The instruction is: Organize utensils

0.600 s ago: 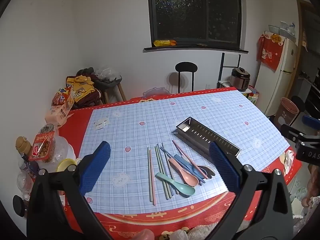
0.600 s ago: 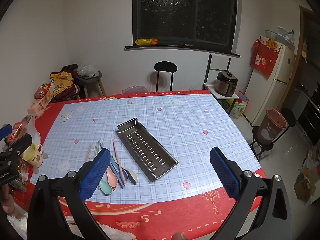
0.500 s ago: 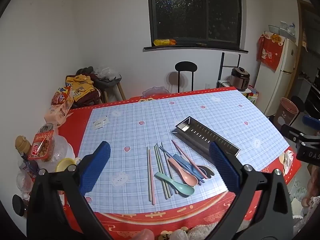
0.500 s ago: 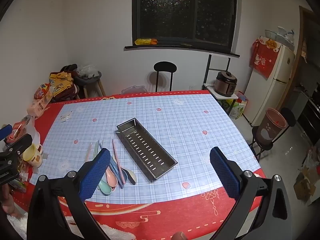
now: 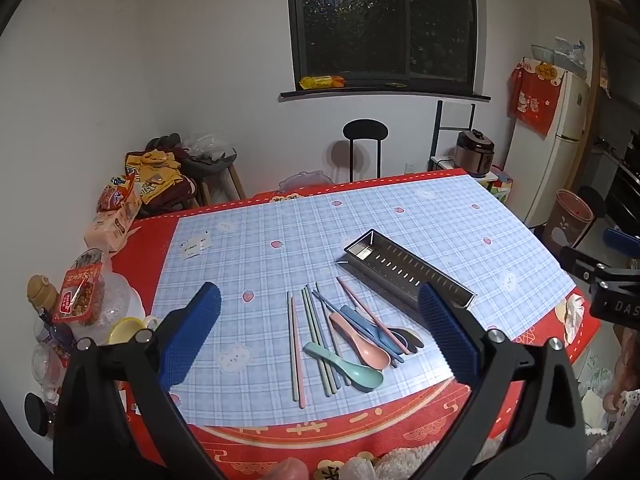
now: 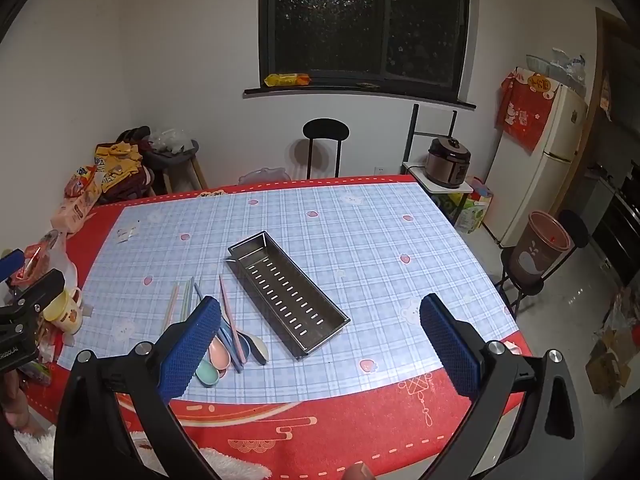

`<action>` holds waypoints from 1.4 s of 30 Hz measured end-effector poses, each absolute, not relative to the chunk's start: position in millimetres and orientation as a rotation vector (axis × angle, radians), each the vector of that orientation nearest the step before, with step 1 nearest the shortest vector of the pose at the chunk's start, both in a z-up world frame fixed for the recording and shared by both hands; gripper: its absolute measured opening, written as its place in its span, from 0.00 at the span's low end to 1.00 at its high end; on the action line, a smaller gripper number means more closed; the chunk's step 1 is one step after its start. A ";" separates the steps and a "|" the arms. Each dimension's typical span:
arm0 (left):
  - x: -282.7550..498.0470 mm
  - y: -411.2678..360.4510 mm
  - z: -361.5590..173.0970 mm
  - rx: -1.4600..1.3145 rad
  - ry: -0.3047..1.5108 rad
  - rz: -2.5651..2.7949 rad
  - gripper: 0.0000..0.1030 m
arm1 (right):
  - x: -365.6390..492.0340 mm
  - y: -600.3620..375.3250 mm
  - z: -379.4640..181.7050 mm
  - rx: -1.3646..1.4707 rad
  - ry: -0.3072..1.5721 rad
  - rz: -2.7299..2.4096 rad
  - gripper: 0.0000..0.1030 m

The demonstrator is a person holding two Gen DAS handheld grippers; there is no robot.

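Note:
A slotted metal utensil tray (image 5: 404, 270) (image 6: 286, 290) lies empty and diagonal on the blue plaid mat. Left of it lie pastel utensils: a pink spoon (image 5: 360, 342), a teal spoon (image 5: 346, 364), a blue spoon (image 5: 370, 330), a dark spoon (image 5: 408, 338) and several chopsticks (image 5: 296, 344). In the right wrist view the spoons (image 6: 224, 354) sit partly behind the left pad. My left gripper (image 5: 320, 336) is open and empty above the table's near edge, over the utensils. My right gripper (image 6: 320, 344) is open and empty, near the tray's front end.
Snack bags (image 5: 120, 208), a jar (image 5: 42, 292), a yellow cup (image 6: 64, 312) and bottles crowd the table's left edge. A black stool (image 6: 325, 132) stands behind the table. A rice cooker (image 6: 447, 156), fridge (image 6: 540, 160) and brown bin (image 6: 538, 248) are at the right.
Both grippers have barely moved; the views shift only slightly. Nothing on the table has moved.

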State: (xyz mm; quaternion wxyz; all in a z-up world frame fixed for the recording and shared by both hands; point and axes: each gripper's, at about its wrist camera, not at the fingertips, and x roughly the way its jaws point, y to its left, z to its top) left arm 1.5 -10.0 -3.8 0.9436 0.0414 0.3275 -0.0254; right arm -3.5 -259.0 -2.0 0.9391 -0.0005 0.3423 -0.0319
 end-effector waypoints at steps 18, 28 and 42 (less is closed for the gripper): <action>1.9 -10.5 -4.6 0.082 0.670 -0.055 0.95 | -0.7 -260.3 -5.3 -0.003 0.710 -0.071 0.95; 2.7 -11.8 -6.1 0.085 0.673 -0.055 0.95 | 3.5 -259.6 -6.5 -0.003 0.719 -0.068 0.95; 10.1 -14.2 -9.7 0.063 0.671 -0.046 0.95 | 13.0 -260.4 -8.7 -0.023 0.732 -0.060 0.95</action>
